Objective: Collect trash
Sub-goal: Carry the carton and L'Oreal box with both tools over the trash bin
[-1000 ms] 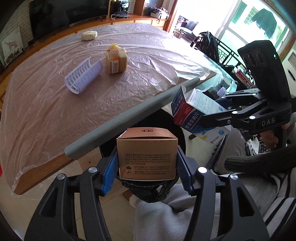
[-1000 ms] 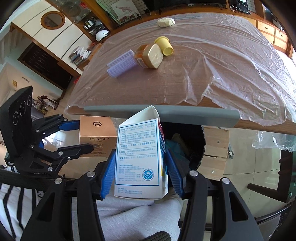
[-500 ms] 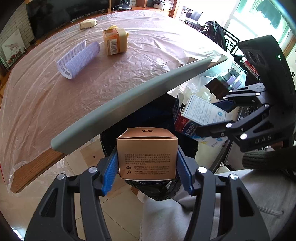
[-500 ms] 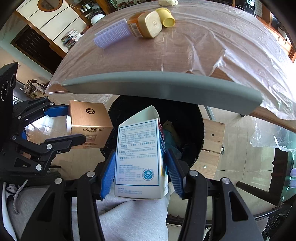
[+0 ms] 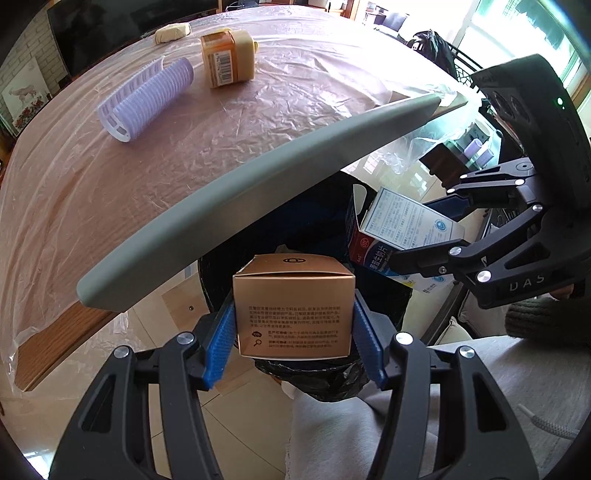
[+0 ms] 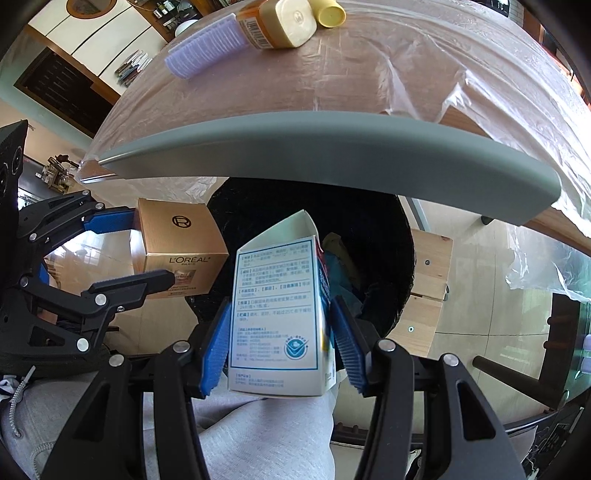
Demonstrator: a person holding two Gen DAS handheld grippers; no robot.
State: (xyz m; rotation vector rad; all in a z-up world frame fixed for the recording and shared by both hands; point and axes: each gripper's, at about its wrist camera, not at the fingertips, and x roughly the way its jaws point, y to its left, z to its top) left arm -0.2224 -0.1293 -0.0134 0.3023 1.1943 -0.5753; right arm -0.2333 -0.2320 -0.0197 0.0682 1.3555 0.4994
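My left gripper (image 5: 293,332) is shut on a gold L'Oreal box (image 5: 293,306), held over the near rim of a black-lined trash bin (image 5: 303,229) under the table edge. The box also shows in the right wrist view (image 6: 177,243). My right gripper (image 6: 279,343) is shut on a white and blue carton (image 6: 277,314) with its top flap open, held at the bin (image 6: 369,236) mouth. The carton also shows in the left wrist view (image 5: 399,229). Some trash lies inside the bin.
A grey padded strip (image 5: 240,192) edges the plastic-covered table (image 5: 92,177) above the bin. On the table lie a lilac ribbed tray (image 5: 147,96), an amber jar (image 5: 227,59), a yellow cap (image 6: 331,14) and a cream lump (image 5: 172,31). My grey-trousered legs (image 6: 266,435) are below.
Both grippers have moved forward and lower with their boxes, closer over the bin mouth. The table edge now sits higher in both views. Both grips are unchanged.
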